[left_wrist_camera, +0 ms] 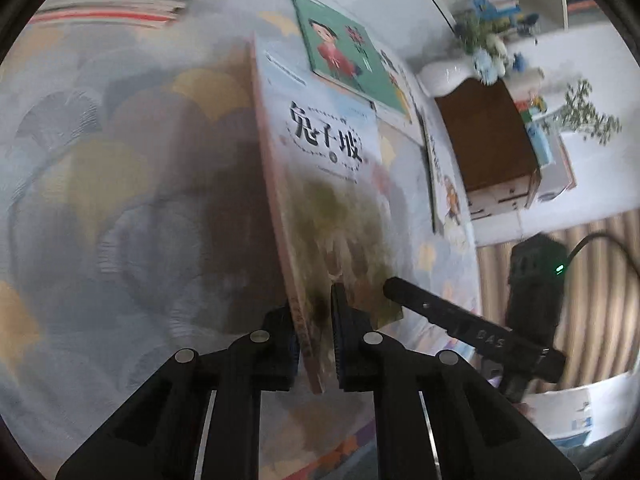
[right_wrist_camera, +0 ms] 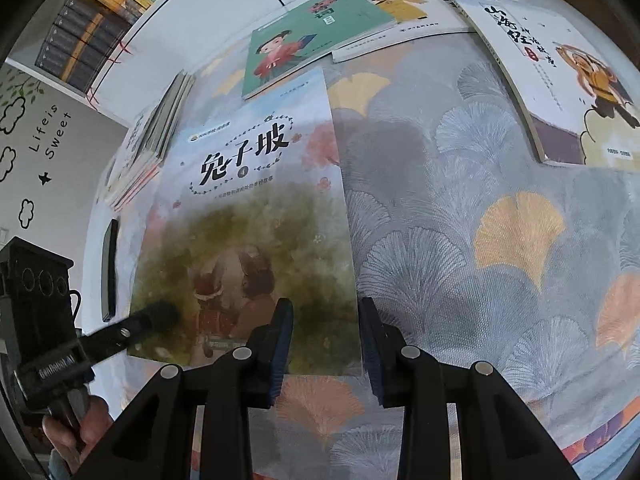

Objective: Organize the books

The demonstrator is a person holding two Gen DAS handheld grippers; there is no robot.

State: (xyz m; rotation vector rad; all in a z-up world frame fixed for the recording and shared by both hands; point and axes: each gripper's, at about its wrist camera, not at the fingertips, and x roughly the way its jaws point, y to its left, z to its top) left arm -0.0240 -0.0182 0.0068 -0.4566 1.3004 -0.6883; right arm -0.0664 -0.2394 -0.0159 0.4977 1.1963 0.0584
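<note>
The book with the pale cover and large black title (left_wrist_camera: 332,140) is tipped up on its long edge over the leaf-patterned tablecloth (left_wrist_camera: 120,200). My left gripper (left_wrist_camera: 314,300) is shut on the near end of its spine edge. From the right wrist view the same book (right_wrist_camera: 248,200) faces the camera, with the left gripper (right_wrist_camera: 160,314) at its lower left. My right gripper (right_wrist_camera: 324,312) hovers over the book's lower right corner. Its jaws are apart, with the corner and cloth showing between them and no pad pressing. It also shows in the left wrist view as the right gripper (left_wrist_camera: 394,284), beside the cover.
A green book (right_wrist_camera: 304,36) overlaps a white book (right_wrist_camera: 404,4) at the far side, and another white book (right_wrist_camera: 560,80) lies far right. A stack of thin books (right_wrist_camera: 152,140) sits far left, next to a dark flat device (right_wrist_camera: 109,268). A hand (right_wrist_camera: 92,428) holds the left gripper.
</note>
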